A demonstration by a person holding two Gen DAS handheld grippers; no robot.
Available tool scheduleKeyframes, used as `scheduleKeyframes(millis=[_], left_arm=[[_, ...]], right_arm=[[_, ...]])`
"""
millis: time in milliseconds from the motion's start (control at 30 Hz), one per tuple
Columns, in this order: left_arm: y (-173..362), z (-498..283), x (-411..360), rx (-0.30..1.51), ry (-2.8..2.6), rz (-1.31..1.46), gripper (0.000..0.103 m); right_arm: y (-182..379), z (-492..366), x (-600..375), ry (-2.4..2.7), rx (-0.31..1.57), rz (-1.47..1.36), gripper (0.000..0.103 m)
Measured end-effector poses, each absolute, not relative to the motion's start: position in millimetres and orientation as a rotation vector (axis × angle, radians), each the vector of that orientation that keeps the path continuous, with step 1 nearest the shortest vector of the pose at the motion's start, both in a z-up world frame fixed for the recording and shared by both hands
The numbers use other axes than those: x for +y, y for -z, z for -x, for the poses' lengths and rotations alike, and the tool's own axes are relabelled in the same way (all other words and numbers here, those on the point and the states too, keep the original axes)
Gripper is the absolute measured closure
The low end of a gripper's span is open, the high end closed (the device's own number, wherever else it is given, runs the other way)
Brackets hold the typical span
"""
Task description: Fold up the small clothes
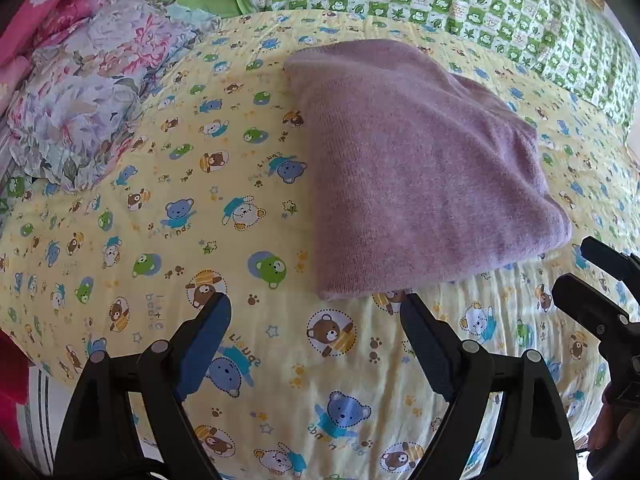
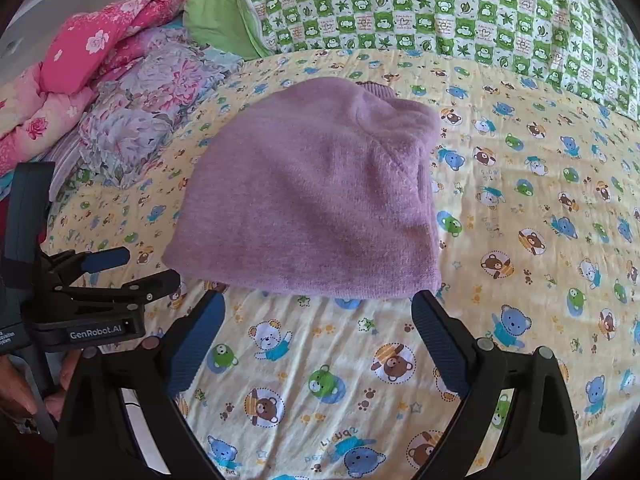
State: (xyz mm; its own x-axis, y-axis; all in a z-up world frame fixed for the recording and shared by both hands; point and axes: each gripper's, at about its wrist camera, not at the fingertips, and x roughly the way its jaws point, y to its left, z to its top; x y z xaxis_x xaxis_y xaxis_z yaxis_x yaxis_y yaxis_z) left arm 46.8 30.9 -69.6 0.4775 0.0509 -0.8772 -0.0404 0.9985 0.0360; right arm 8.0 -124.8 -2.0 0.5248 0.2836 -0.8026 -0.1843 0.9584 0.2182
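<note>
A folded purple knit garment (image 1: 416, 168) lies flat on the yellow bear-print bedsheet (image 1: 168, 216). My left gripper (image 1: 316, 300) hovers just in front of its near edge, jaws wide open with nothing between them. In the right wrist view the same garment (image 2: 312, 196) lies ahead of my right gripper (image 2: 318, 300), which is also open and empty, its fingertips just short of the near hem. The left gripper (image 2: 132, 268) shows at the left edge of that view, and the right gripper's fingers (image 1: 596, 280) show at the right edge of the left wrist view.
A green-and-white monkey-print quilt (image 2: 460, 8) lies across the back of the bed. Floral purple bedding (image 2: 148, 112) and pink floral bedding (image 2: 88, 56) are piled at the left. A person's hand (image 2: 24, 392) holds the left tool.
</note>
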Motion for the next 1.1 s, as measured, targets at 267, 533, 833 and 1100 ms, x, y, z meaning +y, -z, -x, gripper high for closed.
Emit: scheduleKeyframes(millis=[267, 533, 833, 1100], left_arm=[[68.2, -46.6, 28.2, 1.056, -0.061, -0.015, 0.016], [66.0, -46.1, 26.8, 1.03, -0.055, -0.03, 0.016], [66.1, -45.9, 27.1, 1.028, -0.058, -0.034, 0.016], [64.4, -44.8, 28.8, 1.02, -0.061, -0.024, 0.016]], right_arm=[[3.3, -10.1, -126.5, -0.279, 0.975, -0.117, 0.008], [3.7, -11.6, -127.7, -0.262, 0.967, -0.131, 0.008], [3.3, -11.2, -126.7, -0.261, 0.957, -0.131, 0.008], [2.5, -9.1, -124.6, -0.27, 0.941, -0.126, 0.008]])
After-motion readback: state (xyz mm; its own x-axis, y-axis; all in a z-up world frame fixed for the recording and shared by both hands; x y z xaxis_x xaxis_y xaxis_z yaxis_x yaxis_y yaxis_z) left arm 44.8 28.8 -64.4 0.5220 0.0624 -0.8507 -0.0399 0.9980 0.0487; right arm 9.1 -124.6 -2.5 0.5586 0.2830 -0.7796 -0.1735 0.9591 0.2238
